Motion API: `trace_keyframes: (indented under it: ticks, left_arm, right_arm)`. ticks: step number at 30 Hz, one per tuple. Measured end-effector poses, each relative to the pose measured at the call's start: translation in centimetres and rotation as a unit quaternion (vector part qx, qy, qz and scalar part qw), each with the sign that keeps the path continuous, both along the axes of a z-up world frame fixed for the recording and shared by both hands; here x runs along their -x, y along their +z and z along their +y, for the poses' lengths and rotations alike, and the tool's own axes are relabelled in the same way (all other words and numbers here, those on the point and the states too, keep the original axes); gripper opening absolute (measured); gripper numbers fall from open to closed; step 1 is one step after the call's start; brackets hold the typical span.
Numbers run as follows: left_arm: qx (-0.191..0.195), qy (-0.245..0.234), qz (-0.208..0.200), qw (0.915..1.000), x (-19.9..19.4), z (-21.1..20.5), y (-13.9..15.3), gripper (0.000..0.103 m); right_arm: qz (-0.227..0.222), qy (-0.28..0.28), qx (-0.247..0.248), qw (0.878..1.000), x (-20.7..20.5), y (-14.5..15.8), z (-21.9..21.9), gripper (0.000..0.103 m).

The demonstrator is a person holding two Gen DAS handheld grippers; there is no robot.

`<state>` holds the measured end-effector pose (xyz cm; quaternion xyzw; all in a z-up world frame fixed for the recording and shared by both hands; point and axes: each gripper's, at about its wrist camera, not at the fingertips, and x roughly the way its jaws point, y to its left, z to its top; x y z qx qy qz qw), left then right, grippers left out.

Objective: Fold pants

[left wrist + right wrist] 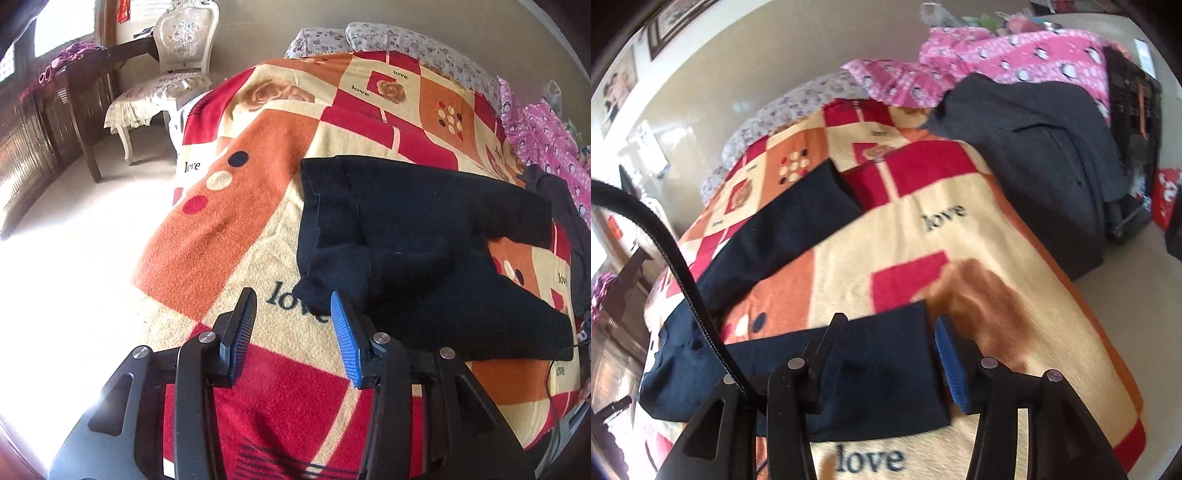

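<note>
- The dark pants (pixel 424 236) lie spread on the patterned blanket (pixel 229 236) that covers the bed, waist end toward the left-hand side, the two legs splayed apart toward the right
- They look like soft knit cloth: light, limp, no stiffness to speak of, so I'd expect them to sag and drag wherever they aren't held
- The fleecy blanket will likely cling a little, so a lift should serve better than a slide
- The left gripper (pixel 293 306) hovers with its fingers well apart, just beside the rumpled waist corner, gripping nothing
- The right gripper (pixel 890 328) also stands wide open, straddling the hem of the near leg (pixel 886 369), not yet closed on it
- The far leg (pixel 783 225) runs off diagonally, well apart from the near one
- Best holds, to my eye: the waistband corner for the left, the cuff edge for the right, pinching both layers
- A grey garment (pixel 1041 147) sits heaped at the bed's far corner, near a pink quilt (pixel 1015 55)
</note>
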<state>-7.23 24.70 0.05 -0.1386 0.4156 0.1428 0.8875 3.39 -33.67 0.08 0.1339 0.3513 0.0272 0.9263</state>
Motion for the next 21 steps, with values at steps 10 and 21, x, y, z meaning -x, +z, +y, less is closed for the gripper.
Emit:
trace_keyframes:
  ticks: [10,21]
  left_arm:
    - [0.068,-0.034,-0.018,0.9970,-5.8,1.7,0.3,0.066]
    - [0.110,-0.107,0.023,0.9879,-16.2,5.5,-1.7,0.068]
  right_arm:
    - [-0.010,0.091,0.020,0.996,-5.1,1.5,5.7,0.050]
    - [-0.022,0.133,0.074,0.988,-17.8,3.0,6.4,0.053]
